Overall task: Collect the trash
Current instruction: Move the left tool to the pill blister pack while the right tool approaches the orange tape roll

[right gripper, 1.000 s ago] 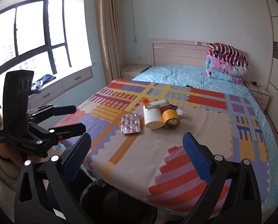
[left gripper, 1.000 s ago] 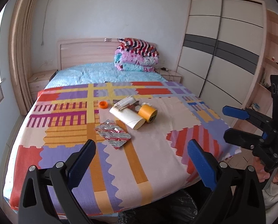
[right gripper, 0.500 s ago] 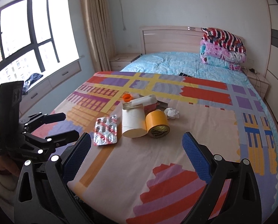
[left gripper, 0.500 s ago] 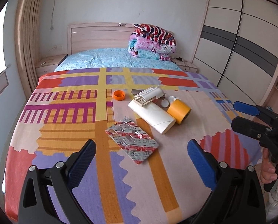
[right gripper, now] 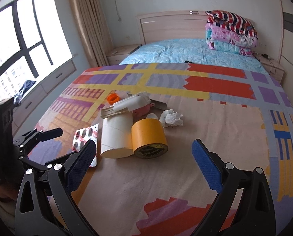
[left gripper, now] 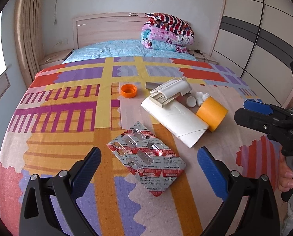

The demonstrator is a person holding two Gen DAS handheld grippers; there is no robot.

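Observation:
Trash lies in a pile on the patterned bedspread: a silver-red blister pack, a white cardboard tube, a yellow tape roll, an orange cap, a crumpled tissue and a flattened box with sticks. My left gripper is open, with the blister pack lying just beyond its fingers. My right gripper is open too, just short of the tape roll and the tube. Neither holds anything. Each gripper shows at the edge of the other's view.
Folded quilts are stacked by the headboard. A wardrobe runs along the bed's right side; a window bench and curtain stand on the left. A small white cap sits in the pile.
Both grippers have moved forward over the bed toward the pile, which now looks much larger. The dark bag below the bed's foot has left both views. Both stay open.

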